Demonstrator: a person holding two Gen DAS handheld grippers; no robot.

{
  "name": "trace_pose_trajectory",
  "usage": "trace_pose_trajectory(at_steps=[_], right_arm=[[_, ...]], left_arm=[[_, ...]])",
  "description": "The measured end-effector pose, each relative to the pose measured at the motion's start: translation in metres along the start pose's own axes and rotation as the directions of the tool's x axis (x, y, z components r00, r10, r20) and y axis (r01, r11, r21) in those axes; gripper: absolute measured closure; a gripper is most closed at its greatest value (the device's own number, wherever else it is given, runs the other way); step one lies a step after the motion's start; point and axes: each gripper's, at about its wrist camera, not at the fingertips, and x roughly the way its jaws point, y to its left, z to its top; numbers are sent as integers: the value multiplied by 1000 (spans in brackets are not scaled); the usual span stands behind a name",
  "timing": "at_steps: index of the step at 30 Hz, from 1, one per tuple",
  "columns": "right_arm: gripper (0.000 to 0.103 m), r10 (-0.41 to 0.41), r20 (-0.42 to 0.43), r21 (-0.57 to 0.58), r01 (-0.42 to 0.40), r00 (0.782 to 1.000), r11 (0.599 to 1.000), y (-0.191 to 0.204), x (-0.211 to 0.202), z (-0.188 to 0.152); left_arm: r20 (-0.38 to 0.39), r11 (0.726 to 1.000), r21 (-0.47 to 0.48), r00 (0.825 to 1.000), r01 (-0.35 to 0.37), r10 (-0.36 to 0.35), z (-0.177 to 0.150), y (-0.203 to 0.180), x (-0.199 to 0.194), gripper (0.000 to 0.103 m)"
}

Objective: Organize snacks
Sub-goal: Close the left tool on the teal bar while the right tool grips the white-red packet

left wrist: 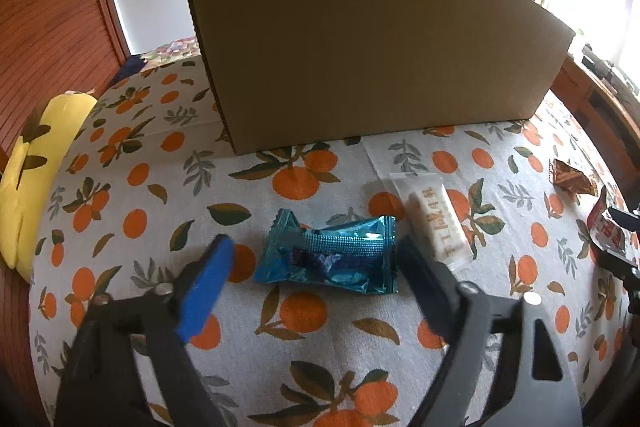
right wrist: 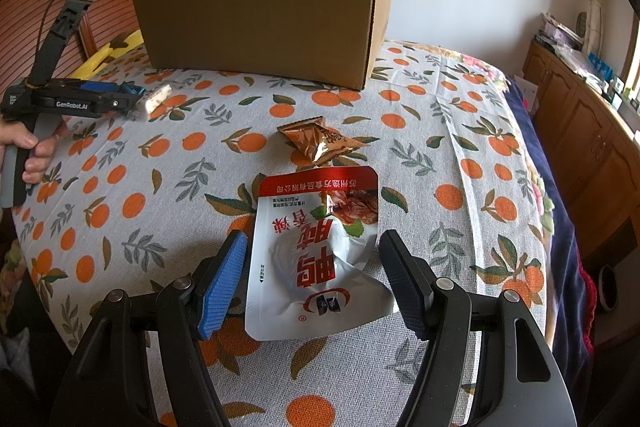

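Left wrist view: left gripper [left wrist: 316,259] fingers are standing apart around the blue packet [left wrist: 332,259], not pressing. Right gripper [right wrist: 314,259] is straddling the red-and-white pouch [right wrist: 316,259], fingers apart.

Readable stuff is pretty thin here. The left tool [right wrist: 134,95] has "GenRobot.AI" printed in white along its black body. The red-and-white pouch [right wrist: 316,259] carries big red Chinese characters, upside down from this side, plus an ® mark. The white bar wrapper [left wrist: 434,223] has Chinese characters too, hard to make out.
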Motion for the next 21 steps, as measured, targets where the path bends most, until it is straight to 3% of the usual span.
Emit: trace_pose_trajectory(at_steps=[2,5,7,10,21], right_arm=[[34,0,0,0,0,1000,1000,0,0,0],[34,0,0,0,0,1000,1000,0,0,0],[34,0,0,0,0,1000,1000,0,0,0],[34,-1,0,0,1,1000,1000,0,0,0],[37,-14,6,-12,14,1000,1000,3,-1,1]], left_arm=[[9,1000,7,1000,7,-7,0,-2,-3,37],[13,1000,-1,1000,15,-15,1,-2,-4,41],[27,1000,0,1000,9,-9,2,-2,-5,56],[37,999,0,999,41,-41,0,-4,-7,67],[139,998,2,988,65,-64,-7,-13,-45,65]])
